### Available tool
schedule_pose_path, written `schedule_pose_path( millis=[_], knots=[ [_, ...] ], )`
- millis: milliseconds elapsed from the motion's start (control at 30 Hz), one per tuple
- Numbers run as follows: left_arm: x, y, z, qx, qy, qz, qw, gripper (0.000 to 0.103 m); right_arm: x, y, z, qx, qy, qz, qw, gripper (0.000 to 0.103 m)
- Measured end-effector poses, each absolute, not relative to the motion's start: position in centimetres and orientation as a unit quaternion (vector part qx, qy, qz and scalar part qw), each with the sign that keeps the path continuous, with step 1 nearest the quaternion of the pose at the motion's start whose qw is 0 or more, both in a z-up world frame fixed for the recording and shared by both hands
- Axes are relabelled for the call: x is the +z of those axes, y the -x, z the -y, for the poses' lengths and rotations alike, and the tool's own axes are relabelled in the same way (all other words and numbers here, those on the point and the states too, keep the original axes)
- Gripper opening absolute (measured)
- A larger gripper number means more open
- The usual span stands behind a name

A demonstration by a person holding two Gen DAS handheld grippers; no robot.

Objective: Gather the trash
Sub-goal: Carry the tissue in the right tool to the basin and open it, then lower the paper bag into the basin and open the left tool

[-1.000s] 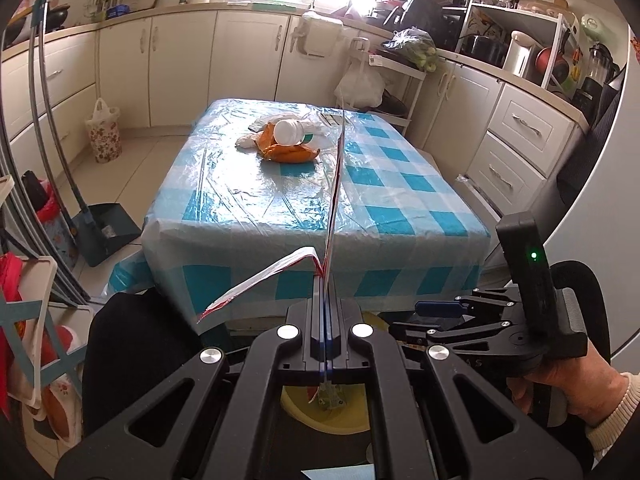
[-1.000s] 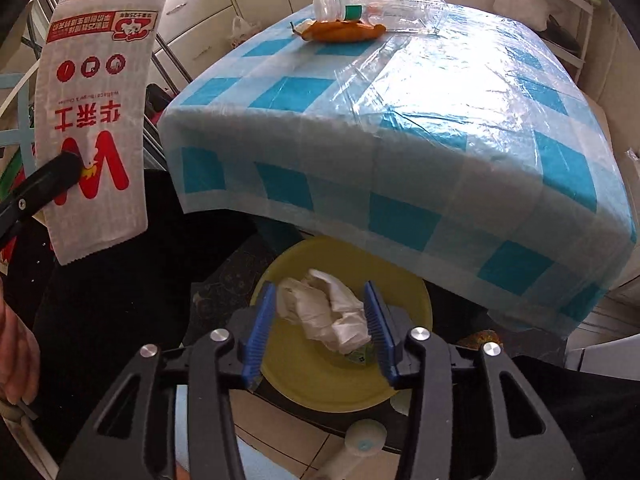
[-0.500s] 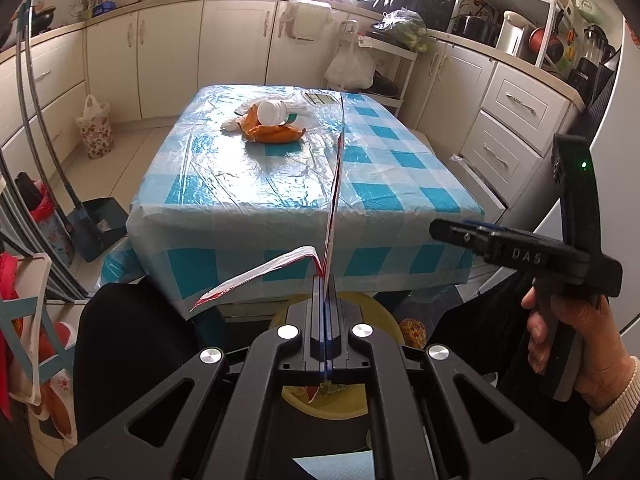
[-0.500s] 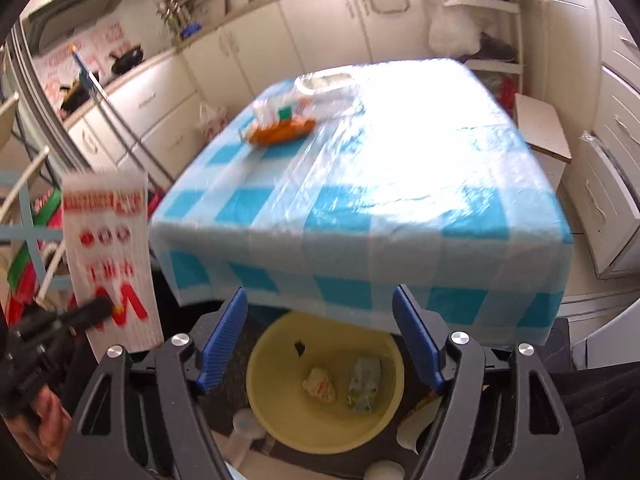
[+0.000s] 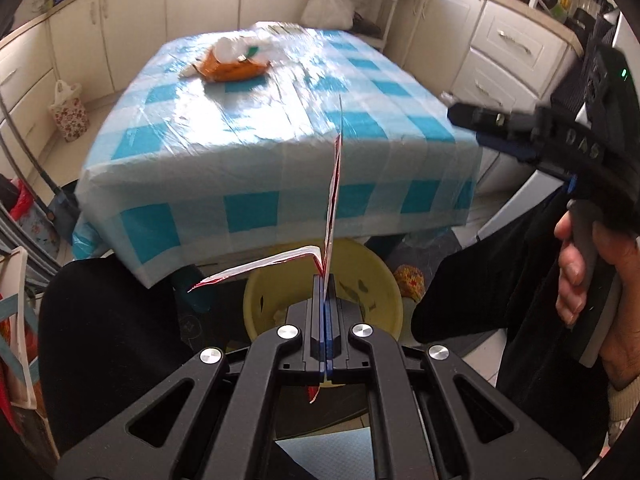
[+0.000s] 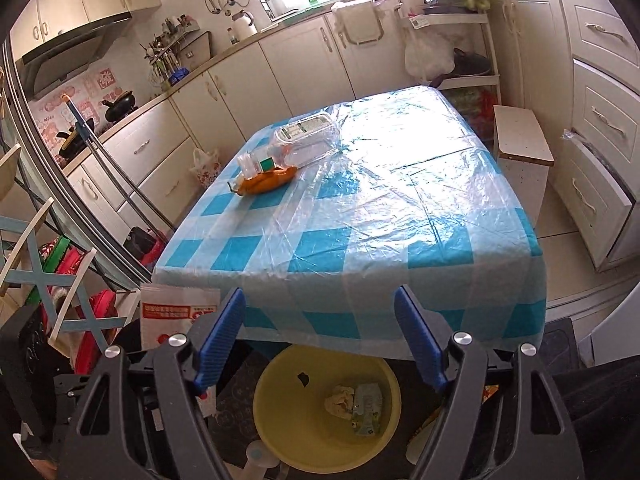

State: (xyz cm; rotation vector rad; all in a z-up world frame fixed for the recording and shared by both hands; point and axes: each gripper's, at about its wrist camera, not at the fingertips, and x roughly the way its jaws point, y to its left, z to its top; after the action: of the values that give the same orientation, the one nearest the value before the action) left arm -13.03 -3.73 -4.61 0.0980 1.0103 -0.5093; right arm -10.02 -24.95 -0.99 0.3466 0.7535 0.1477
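Two claws are up: my left claw (image 5: 325, 280) pinches a red-and-white wrapper (image 5: 333, 208) above the yellow basin (image 6: 326, 412). My right claw (image 6: 320, 340) stands spread and empty before the desk (image 6: 360, 216), where an orange packet (image 6: 266, 182) lies.

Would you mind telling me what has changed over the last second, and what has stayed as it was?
The right gripper let go of the crumpled white tissue, which now lies in the round yellow plastic basin, then rose with empty jaws to face the checked blue tablecloth. The left gripper tipped down toward the basin. Unchanged: it stays shut on the flat red-and-white paper packet, and the orange wrapper and clear plastic bottle remain on the table.
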Motion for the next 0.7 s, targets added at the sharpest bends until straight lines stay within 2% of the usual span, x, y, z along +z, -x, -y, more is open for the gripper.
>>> schedule_pose_path(
  millis=[100,167,200,233,267,300,333,567,700],
  knots=[
    [-5.9,12.0,4.8,-0.240,-0.058,-0.498,0.832,0.001,-1.0,10.0,24.9,0.072,-0.167,-0.364,0.913,0.074],
    [-6.6,11.6,5.3,-0.237,-0.062,-0.508,0.826,0.005,-1.0,10.1,25.0,0.070,-0.166,-0.364,0.914,0.074],
    [-6.8,11.7,5.4,-0.234,-0.065,-0.508,0.827,0.013,-1.1,10.1,25.0,0.069,-0.166,-0.364,0.914,0.074],
    [-6.7,11.8,5.4,-0.231,-0.068,-0.504,0.830,0.028,-1.1,10.1,25.0,0.068,-0.166,-0.365,0.914,0.075],
    [-6.4,12.0,5.2,-0.228,-0.068,-0.496,0.835,0.035,-1.1,10.1,25.0,0.067,-0.166,-0.364,0.914,0.076],
    [-6.0,12.2,5.0,-0.224,-0.066,-0.485,0.843,0.046,-1.1,10.1,25.1,0.065,-0.166,-0.364,0.914,0.076],
    [-5.7,12.3,4.8,-0.220,-0.063,-0.475,0.849,0.050,-1.1,10.1,25.1,0.064,-0.165,-0.365,0.914,0.077],
    [-2.8,12.6,1.5,-0.163,-0.025,-0.405,0.900,0.061,-1.0,10.1,24.2,0.060,-0.141,-0.363,0.919,0.079],
    [-2.3,11.8,-0.5,-0.134,0.007,-0.402,0.906,0.063,-0.9,10.2,24.9,0.056,-0.158,-0.357,0.919,0.080]
  ],
)
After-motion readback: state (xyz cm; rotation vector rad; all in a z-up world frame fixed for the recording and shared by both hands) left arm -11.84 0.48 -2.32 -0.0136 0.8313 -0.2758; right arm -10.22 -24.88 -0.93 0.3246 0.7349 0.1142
